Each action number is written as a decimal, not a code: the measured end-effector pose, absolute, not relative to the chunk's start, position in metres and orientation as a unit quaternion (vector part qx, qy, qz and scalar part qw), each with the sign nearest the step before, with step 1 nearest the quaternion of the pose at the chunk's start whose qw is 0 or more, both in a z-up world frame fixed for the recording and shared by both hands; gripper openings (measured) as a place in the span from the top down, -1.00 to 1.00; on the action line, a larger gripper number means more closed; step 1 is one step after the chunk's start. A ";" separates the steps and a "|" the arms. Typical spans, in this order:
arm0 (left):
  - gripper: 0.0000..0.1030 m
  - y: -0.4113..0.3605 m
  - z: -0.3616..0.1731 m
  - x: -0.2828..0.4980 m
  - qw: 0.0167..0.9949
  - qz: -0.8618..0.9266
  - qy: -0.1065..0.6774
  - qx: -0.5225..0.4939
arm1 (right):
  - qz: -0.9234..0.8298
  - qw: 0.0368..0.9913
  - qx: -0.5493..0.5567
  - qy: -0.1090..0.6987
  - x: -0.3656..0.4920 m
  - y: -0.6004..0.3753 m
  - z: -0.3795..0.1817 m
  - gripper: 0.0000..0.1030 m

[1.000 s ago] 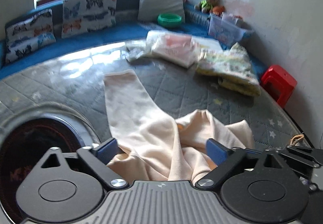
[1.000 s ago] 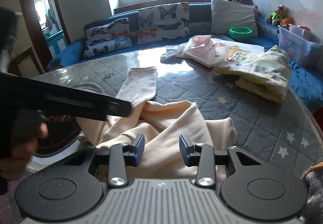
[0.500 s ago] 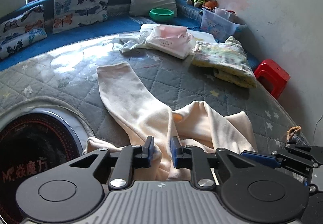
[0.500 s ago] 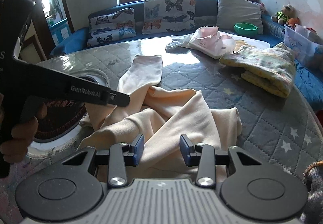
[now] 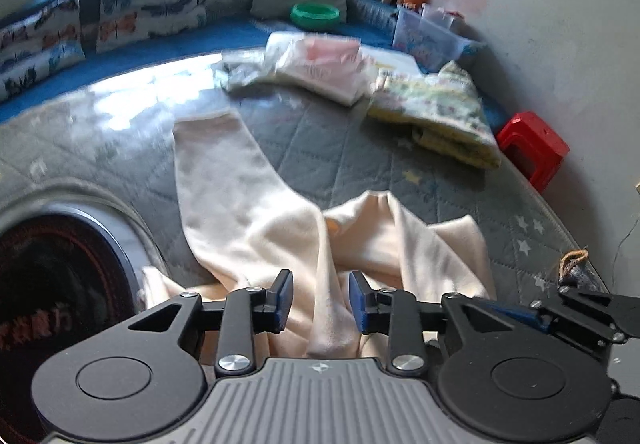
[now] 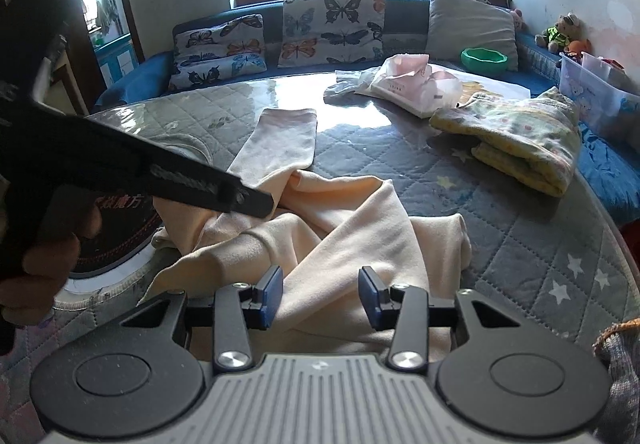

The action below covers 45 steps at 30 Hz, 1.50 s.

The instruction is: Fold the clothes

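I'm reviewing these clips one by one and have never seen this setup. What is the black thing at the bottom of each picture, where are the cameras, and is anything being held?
There is no robot: a person holds a two-finger gripper in each hand, each with a camera looking forward along its fingers. The black and grey shape at the bottom is the tool itself. One picture shows the left gripper, the other the right gripper; the left tool also crosses the right camera's view. Both stand over a crumpled cream garment on a grey quilted table cover. Both sets of jaws are open, with cloth between the blue pads but not pinched. Farther back lie a folded yellow patterned blanket and a pink and white bundle.
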State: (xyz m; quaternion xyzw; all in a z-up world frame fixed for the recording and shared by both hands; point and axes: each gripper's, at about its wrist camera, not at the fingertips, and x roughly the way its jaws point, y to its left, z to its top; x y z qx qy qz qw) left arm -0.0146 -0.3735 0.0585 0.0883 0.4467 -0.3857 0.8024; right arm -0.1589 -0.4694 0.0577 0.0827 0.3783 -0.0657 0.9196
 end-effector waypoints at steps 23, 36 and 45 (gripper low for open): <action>0.95 -0.245 0.088 -0.045 0.847 -0.361 0.389 0.018 | -0.073 0.919 0.062 0.383 -0.159 -0.450 0.062 0.26; 0.95 -0.182 0.063 -0.095 0.843 -0.357 0.403 0.014 | -0.081 0.915 0.075 0.389 -0.138 -0.443 0.053 0.25; 0.94 -0.167 0.054 -0.099 0.843 -0.345 0.413 0.009 | -0.105 0.912 0.061 0.393 -0.104 -0.440 0.036 0.14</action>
